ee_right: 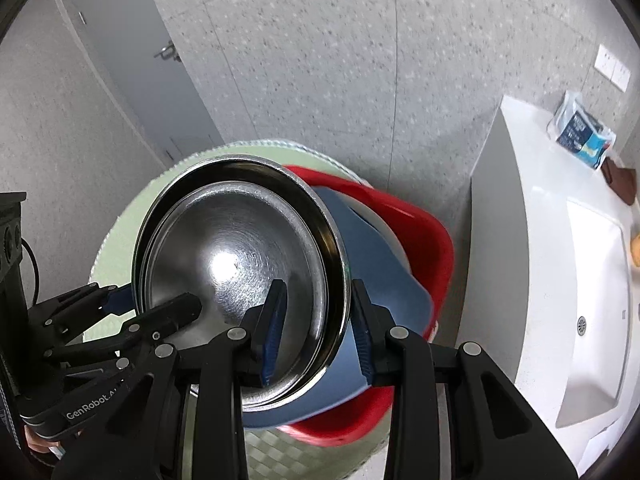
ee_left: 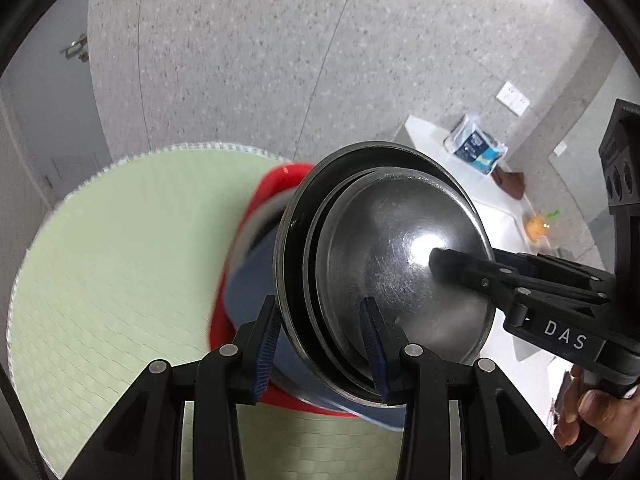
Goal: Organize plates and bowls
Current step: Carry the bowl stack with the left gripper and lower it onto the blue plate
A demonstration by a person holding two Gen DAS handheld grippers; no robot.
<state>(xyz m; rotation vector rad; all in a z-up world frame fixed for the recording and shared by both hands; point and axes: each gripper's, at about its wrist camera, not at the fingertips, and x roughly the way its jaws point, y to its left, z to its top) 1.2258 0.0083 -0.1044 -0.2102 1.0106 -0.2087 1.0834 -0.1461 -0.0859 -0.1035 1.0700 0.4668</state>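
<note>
**Stacked dishware, held tilted over green mat**

- Item 1: small steel plate (ee_left: 404,256), shiny, sits nested inside item 2. Landmark for all below.
- Item 2: larger steel plate (ee_left: 296,240), dark-rimmed, directly behind/under small steel plate, rim showing round it.
- Item 3: blue bowl (ee_right: 376,276), behind the larger steel plate, touching it.
- Item 4: red bowl (ee_right: 424,224), outermost, behind blue bowl; blurred at edges.
- Whole stack tilted on edge, faces toward cameras, above green woven mat (ee_left: 120,260).
- Left gripper (ee_left: 320,344): jaws partly open, straddling lower rim of both steel plates, one blue pad on back side, one on face of small steel plate. Pads at or very near metal; firm contact – cannot tell.
- Right gripper (ee_right: 318,328): same deal, partly open, one pad on small steel plate face, other behind the rim against blue bowl. Clamp – cannot tell.
- Bkgd, right of stack: white counter (ee_right: 520,200) w/ sink (ee_right: 592,300), blue-white packet (ee_right: 580,132). Grey door (ee_right: 132,60) left of stack.
</note>
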